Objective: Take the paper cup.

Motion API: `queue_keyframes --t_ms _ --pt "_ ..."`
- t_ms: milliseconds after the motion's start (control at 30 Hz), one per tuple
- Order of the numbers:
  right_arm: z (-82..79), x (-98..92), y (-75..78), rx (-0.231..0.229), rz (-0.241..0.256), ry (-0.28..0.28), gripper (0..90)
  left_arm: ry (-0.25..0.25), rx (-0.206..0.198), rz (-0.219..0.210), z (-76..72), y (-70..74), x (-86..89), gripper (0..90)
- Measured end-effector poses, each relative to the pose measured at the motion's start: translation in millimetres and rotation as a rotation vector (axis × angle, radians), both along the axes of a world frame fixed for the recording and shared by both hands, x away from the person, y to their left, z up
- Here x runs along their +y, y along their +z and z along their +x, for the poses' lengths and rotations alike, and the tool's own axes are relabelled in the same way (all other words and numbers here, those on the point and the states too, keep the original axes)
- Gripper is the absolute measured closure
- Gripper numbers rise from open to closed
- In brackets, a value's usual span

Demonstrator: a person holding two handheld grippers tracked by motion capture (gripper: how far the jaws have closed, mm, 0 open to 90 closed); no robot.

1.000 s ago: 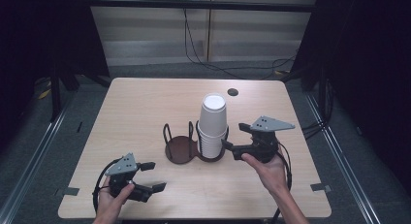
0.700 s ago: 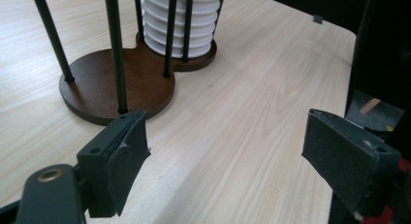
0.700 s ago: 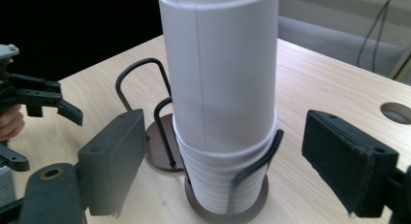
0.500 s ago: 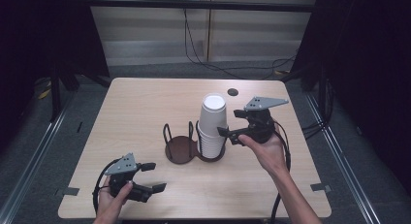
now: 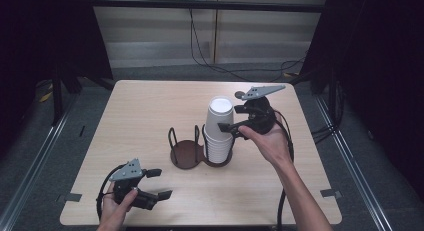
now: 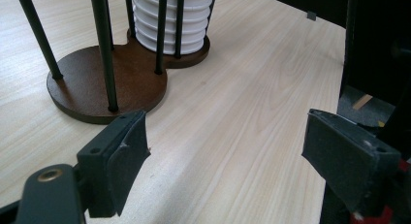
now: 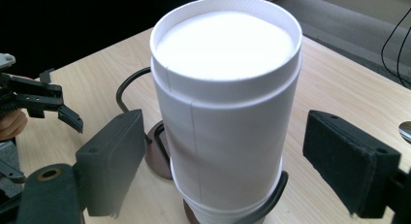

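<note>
Cups (image 5: 220,128), stacked upside down, stand in the right ring of the dark two-ring holder (image 5: 187,153) near the table's (image 5: 150,106) middle; that holder is my landmark. From the high view, my right gripper (image 5: 231,127) sits just right of the holder, raised to the upper part of the stack, its jaws pointing at the top cup. My left gripper (image 5: 159,183) rests low on the table, in front of the holder and to its left, well apart from it.

Left gripper view: the jaws stand wide with nothing between them but bare wood. The holder's brown base (image 6: 109,83) and thin uprights lie ahead, with the ribbed cup rims (image 6: 169,25) inside the far ring.

Right gripper view: the top cup (image 7: 225,117) stands between my wide-open jaws, a clear gap on each side, neither pad (image 7: 116,156) touching it. The left gripper (image 7: 46,105) shows beyond, left of the holder.

I judge this the reach-and-straddle step of lifting the top cup off. Next calls for closing gently on the cup wall, firm enough to hold but not crush, then a straight pull upward so the cups beneath stay seated.
</note>
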State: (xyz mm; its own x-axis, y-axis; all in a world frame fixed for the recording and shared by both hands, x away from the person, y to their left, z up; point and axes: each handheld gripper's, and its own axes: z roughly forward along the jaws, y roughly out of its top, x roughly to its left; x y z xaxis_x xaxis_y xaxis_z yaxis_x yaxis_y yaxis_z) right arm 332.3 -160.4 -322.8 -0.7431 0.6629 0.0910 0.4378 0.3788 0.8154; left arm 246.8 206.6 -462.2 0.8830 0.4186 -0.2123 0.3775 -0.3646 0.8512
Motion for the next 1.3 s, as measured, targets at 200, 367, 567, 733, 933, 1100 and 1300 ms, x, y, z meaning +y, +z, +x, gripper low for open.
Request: queue_keyframes --t_ms 200,367,567,733,933,1100,1300 --pt "8.7 3.4 4.3 0.01 -0.03 0.01 14.4 -0.001 0.001 0.003 -0.2 -0.1 -0.1 16.1" --pt "16.3 7.1 4.5 0.038 -0.048 0.022 14.0 -0.002 0.003 -0.003 0.1 -0.5 -0.8 16.1" --pt "22.4 18.0 5.8 0.047 -0.08 0.045 15.0 -0.002 0.004 0.0 -0.2 -0.7 -1.3 16.1" --pt "25.0 26.7 6.2 0.043 -0.104 0.054 15.4 -0.004 0.004 0.004 -0.3 -0.7 -1.2 16.1" --pt "26.6 26.4 6.5 0.042 -0.108 0.053 19.3 -0.01 0.007 0.008 -0.3 -1.3 -2.0 16.1" --pt "27.1 28.2 8.5 0.044 -0.125 0.051 19.5 -0.012 0.003 0.015 0.2 -1.5 -2.3 16.1" --pt "27.4 29.5 9.0 0.043 -0.136 0.054 19.8 -0.011 0.014 0.005 -0.7 -2.0 -3.1 16.1"
